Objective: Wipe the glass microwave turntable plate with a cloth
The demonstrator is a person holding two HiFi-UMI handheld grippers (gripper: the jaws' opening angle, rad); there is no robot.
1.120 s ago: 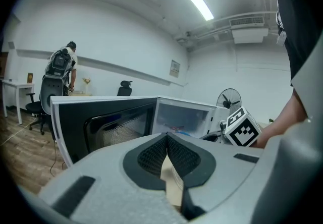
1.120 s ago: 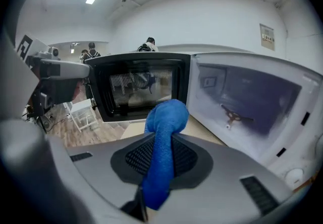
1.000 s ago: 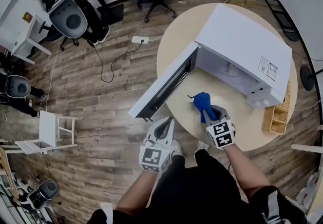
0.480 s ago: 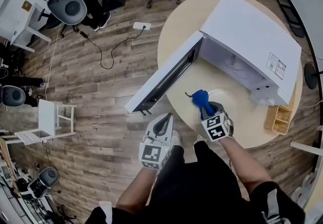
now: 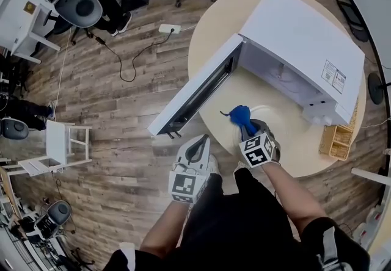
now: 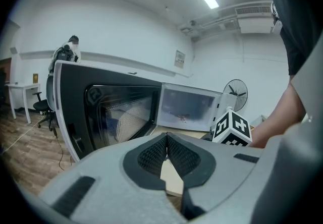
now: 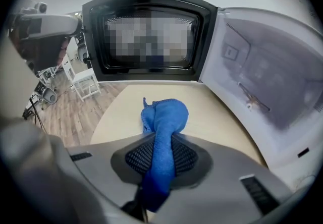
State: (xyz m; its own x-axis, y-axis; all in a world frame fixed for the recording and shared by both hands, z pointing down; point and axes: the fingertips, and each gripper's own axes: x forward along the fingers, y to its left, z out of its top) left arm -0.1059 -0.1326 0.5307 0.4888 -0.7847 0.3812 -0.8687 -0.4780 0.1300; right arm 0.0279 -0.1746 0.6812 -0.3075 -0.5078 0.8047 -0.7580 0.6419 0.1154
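1. The right gripper (image 7: 162, 143) pinches a blue cloth (image 7: 164, 117). The cloth's bunched end sticks out past the jaws, low over the table.
2. The left gripper (image 6: 166, 137) has its jaws pressed together on nothing. It is held near the person, over the floor just left of the table's near edge.
3. The glass plate (image 5: 282, 122) shows only as a faint pale rim on the round table (image 5: 214, 38). It seems to lie under and right of the cloth, near the open microwave (image 5: 305, 38).
4. To wipe well, the cloth probably needs pressing flat on the glass and sweeping in overlapping arcs. The free gripper could steady the rim so the plate does not slide.
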